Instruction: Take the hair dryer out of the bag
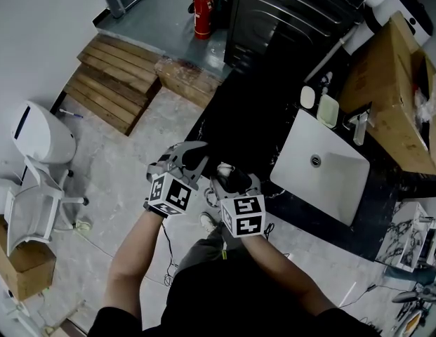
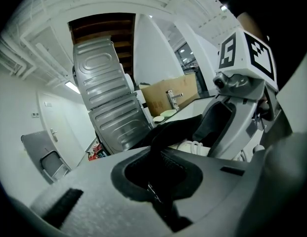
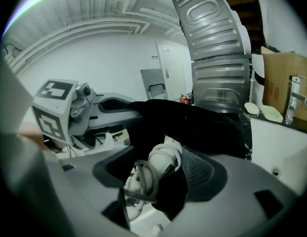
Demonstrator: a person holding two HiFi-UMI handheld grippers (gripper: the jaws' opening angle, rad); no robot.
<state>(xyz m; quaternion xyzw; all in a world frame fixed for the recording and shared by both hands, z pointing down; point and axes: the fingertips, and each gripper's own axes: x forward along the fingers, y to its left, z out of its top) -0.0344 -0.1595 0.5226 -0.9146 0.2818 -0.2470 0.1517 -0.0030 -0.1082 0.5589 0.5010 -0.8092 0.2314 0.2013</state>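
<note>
While the left gripper [image 2: 158,184] has its jaws pinched tight on a fold of the black bag [image 2: 174,128], the right gripper [image 3: 155,181] stands wide open w/ the hair dryer [image 3: 162,163] btwn its jaws, pads not pressing on it. Both grippers sit side by side, close together, at the near edge of the black counter [image 1: 246,118].

Dryer: white, smooth plastic, rounded, w/ a pale cord wound round it in loops. Top end pokes out of the bag's mouth; lower part is still down in the cloth. Bag: soft, matte, limp fabric, bunched up just past the right gripper's jaws; hard to pick out vs. the dark counter in head view.

Beyond: white rectangular sink [image 1: 302,153] set in the counter, round drain mid-basin. At its far rim, a pale-green soap dish [image 1: 328,111], a white oval dish [image 1: 308,97] beside it, and a chrome tap [image 1: 359,125]. Brown cardboard box [image 1: 386,83] behind the tap. Farther: grey ribbed metal panels [image 3: 217,58] standing upright, a red fire extinguisher [image 1: 203,12], and a slatted wooden pallet [image 1: 112,83] on the floor.
</note>
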